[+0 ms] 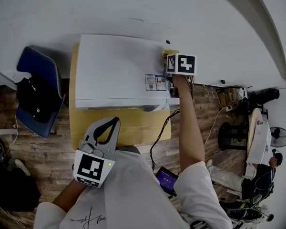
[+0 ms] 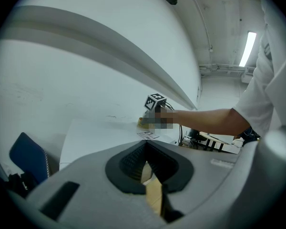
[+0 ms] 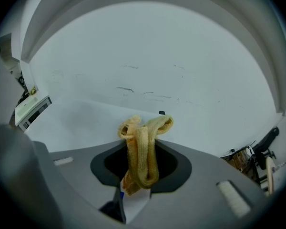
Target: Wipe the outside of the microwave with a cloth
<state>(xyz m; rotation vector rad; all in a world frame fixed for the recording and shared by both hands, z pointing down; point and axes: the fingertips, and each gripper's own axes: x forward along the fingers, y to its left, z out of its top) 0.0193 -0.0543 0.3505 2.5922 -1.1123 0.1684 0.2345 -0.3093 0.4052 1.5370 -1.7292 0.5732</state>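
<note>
A white microwave point(image 1: 119, 70) stands on a wooden tabletop point(image 1: 128, 130) against a white wall point(image 1: 148, 8). From the head view it is seen from above, and its flat top fills the middle of the picture.

The right claw point(image 3: 142, 144) is closed on a yellow cloth point(image 3: 144, 163). The cloth is folded into a thick bunch between the two jaws, and its loops stick out past their tips. In the head view this claw is at the far right corner of the microwave's top, with the person's right arm stretched out to it. The marker cube point(image 1: 181, 63) hides most of the claw there, and a bit of the cloth shows just to the far left of the cube. I cannot tell if the cloth really presses on the white surface.

The left claw point(image 2: 145, 148) is closed, with the tips of its jaws together and nothing between them. It is held near the person's body, over the near edge of the tabletop and well apart from the microwave.

A printed label point(image 1: 156, 82) sits on the right part of the microwave's top. A black cable point(image 1: 162, 128) runs down from the right side over the tabletop edge. A blue chair point(image 1: 40, 80) stands on the wooden floor point(image 1: 43, 147) at the left of the tabletop.
</note>
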